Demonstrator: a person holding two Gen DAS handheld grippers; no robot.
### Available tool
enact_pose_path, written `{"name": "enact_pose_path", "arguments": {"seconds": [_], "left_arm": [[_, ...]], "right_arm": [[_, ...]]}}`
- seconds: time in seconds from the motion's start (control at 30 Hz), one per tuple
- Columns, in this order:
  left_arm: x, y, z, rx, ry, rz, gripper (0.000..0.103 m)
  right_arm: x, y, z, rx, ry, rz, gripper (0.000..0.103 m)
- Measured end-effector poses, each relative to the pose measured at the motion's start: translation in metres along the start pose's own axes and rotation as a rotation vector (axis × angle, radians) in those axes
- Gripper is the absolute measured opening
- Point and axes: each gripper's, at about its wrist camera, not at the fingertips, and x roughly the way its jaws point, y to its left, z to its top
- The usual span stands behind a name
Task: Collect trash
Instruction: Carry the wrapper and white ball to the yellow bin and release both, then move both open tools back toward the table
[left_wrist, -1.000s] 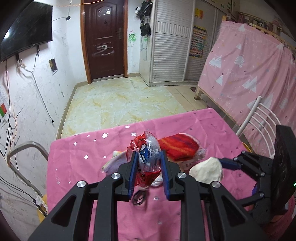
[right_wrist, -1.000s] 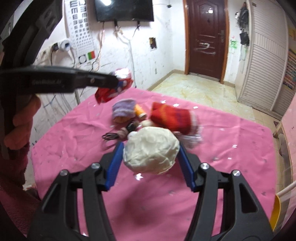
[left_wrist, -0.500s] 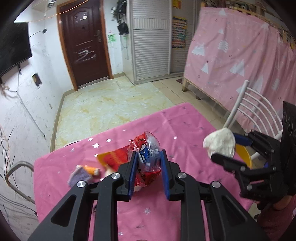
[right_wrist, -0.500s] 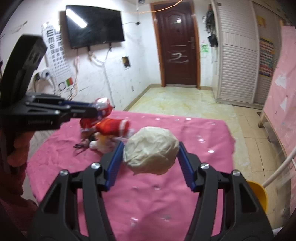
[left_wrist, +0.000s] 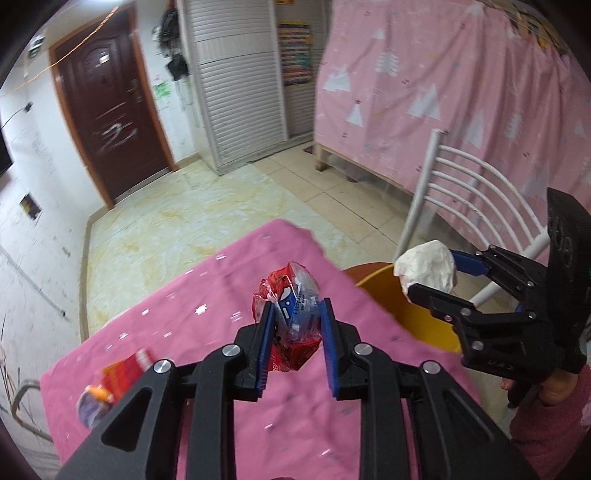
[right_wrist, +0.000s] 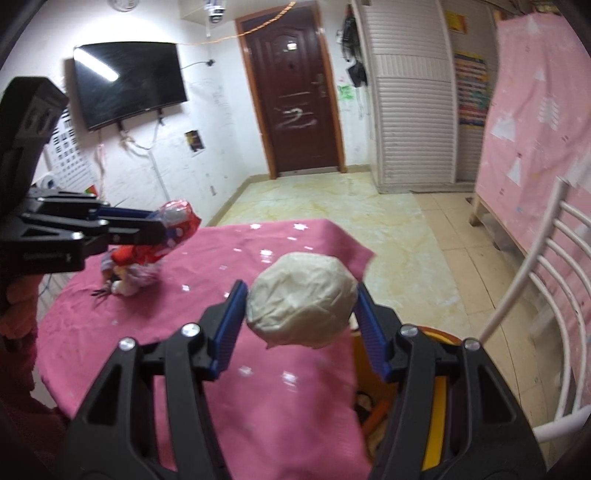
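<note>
Left gripper (left_wrist: 297, 325) is clamping a crinkly red wrapper (left_wrist: 291, 314) over the pink table's (left_wrist: 207, 295) right edge; right gripper (right_wrist: 301, 312) is squeezing a wadded paper ball (right_wrist: 301, 299) above the yellow bin (left_wrist: 424, 317). Both look light, soft and crushable, so mid-body pinches are probably holding fine.

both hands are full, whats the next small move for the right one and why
Probably carry the right hand-held gripper a little further past the table edge and open it. It is shut on the white paper wad, and in the left wrist view the wad hangs about over the rim of the yellow bin, so a drop now might catch the edge.
</note>
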Motion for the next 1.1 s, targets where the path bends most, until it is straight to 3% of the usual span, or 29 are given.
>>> {"name": "enact_pose_path", "arguments": {"seconds": [0.3, 0.53, 0.67, 0.8, 1.0, 1.1], "left_arm": [[0.035, -0.065, 0.023, 0.096, 0.057, -0.053, 0.016], [0.059, -0.102, 0.033, 0.148, 0.093, -0.082, 0.016], [0.069, -0.116, 0.037, 0.155, 0.102, -0.123, 0.016], [0.078, -0.122, 0.041, 0.142, 0.102, -0.162, 0.016], [0.089, -0.128, 0.047, 0.083, 0.125, -0.222, 0.040], [0.087, -0.130, 0.044, 0.094, 0.128, -0.211, 0.041]], "right_arm": [[0.002, -0.066, -0.031, 0.101, 0.033, -0.063, 0.057], [0.001, -0.091, -0.044, 0.141, 0.045, -0.087, 0.057], [-0.002, -0.104, -0.049, 0.166, 0.037, -0.080, 0.072], [-0.008, -0.115, -0.053, 0.192, 0.022, -0.090, 0.073], [-0.022, -0.126, -0.052, 0.221, -0.005, -0.120, 0.074], [-0.025, -0.124, -0.051, 0.219, -0.008, -0.124, 0.074]]}}
